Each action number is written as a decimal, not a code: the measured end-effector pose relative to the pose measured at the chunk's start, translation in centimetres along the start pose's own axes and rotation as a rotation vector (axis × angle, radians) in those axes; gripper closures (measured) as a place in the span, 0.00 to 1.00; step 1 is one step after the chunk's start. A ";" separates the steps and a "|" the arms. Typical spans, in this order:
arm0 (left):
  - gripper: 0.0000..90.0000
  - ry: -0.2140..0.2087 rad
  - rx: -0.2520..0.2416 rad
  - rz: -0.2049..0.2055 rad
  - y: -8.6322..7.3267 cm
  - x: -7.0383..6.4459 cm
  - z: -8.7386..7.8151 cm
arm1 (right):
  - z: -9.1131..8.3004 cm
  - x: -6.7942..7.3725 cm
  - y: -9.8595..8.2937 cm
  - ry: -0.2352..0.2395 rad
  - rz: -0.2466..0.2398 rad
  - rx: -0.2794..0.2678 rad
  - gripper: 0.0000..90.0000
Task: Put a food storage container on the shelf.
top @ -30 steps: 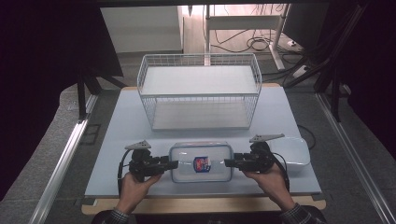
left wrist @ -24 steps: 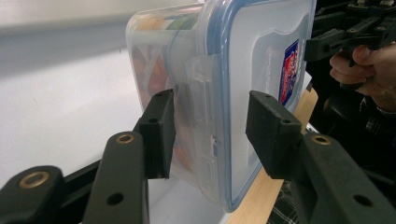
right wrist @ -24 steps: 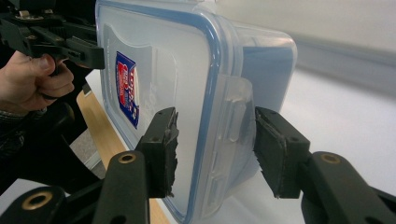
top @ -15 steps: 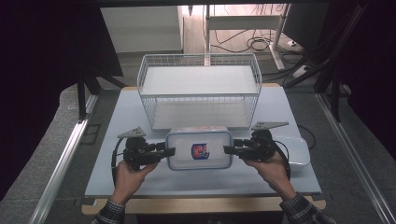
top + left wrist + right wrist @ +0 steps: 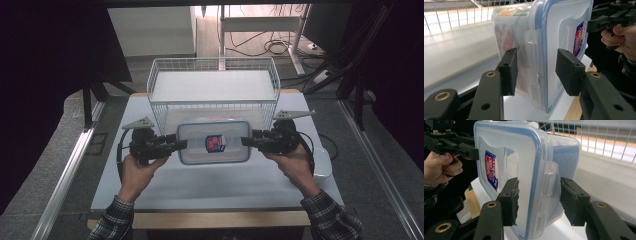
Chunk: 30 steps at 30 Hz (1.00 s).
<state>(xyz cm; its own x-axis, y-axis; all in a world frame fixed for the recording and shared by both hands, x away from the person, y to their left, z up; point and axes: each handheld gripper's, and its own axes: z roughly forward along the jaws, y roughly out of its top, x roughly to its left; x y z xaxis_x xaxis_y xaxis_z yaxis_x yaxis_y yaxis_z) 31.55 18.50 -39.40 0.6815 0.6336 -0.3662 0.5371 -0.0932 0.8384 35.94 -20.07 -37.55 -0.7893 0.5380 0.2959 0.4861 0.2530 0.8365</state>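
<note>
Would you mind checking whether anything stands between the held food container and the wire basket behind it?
Only the basket's own front wall. The container, held at its ends by the left gripper and right gripper, sits just before the wire basket. Nothing else visible lies between them.
</note>
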 end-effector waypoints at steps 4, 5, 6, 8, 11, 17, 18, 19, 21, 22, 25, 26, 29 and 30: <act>0.59 0.004 -0.016 0.007 1.3 0.3 -0.2 | -0.1 -0.2 1.4 -0.002 -0.011 -0.014 0.57; 0.59 0.003 -0.020 0.009 1.6 0.4 -0.2 | -0.1 -0.3 1.8 -0.004 -0.015 -0.019 0.57; 0.59 0.002 -0.023 0.008 1.8 0.5 -0.2 | -0.1 -0.3 2.1 -0.006 -0.017 -0.023 0.56; 0.59 0.000 -0.029 0.006 2.4 0.7 -0.2 | -0.1 -0.4 2.7 -0.010 -0.019 -0.029 0.56; 0.59 0.003 -0.036 0.018 3.4 0.9 -0.3 | -0.2 -0.6 3.6 -0.015 -0.025 -0.039 0.56; 0.59 0.010 -0.048 0.030 5.4 1.2 -0.4 | -0.3 -1.1 5.6 -0.017 -0.036 -0.058 0.56; 0.59 0.011 -0.050 0.030 5.7 1.3 -0.3 | -0.3 -1.3 5.9 -0.016 -0.040 -0.061 0.56; 0.59 0.011 -0.052 0.030 6.0 1.4 -0.3 | -0.3 -1.4 6.2 -0.018 -0.039 -0.065 0.56; 0.59 0.010 -0.057 0.025 6.7 1.6 -0.2 | -0.3 -1.6 6.9 -0.023 -0.040 -0.072 0.56; 0.59 0.011 -0.058 0.023 7.0 1.7 -0.2 | -0.3 -1.7 7.2 -0.026 -0.039 -0.073 0.56; 0.59 0.012 -0.060 0.028 8.0 1.9 0.0 | -0.4 -2.0 8.1 -0.030 -0.037 -0.082 0.56; 0.59 0.014 -0.058 0.025 8.3 2.0 0.0 | -0.4 -2.1 8.4 -0.030 -0.036 -0.084 0.56; 0.59 0.018 -0.059 0.027 9.3 2.2 0.0 | -0.3 -2.5 9.1 -0.030 -0.038 -0.090 0.56; 0.59 0.020 -0.062 0.031 9.6 2.3 0.0 | -0.3 -2.7 9.4 -0.030 -0.035 -0.091 0.56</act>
<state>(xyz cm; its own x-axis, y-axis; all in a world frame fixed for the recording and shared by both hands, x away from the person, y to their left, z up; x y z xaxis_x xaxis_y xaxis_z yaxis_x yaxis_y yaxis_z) 38.28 19.07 -32.18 0.6868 0.6464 -0.3324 0.4840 -0.0655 0.8726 42.48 -19.38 -30.35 -0.7930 0.5543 0.2528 0.4209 0.1985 0.8851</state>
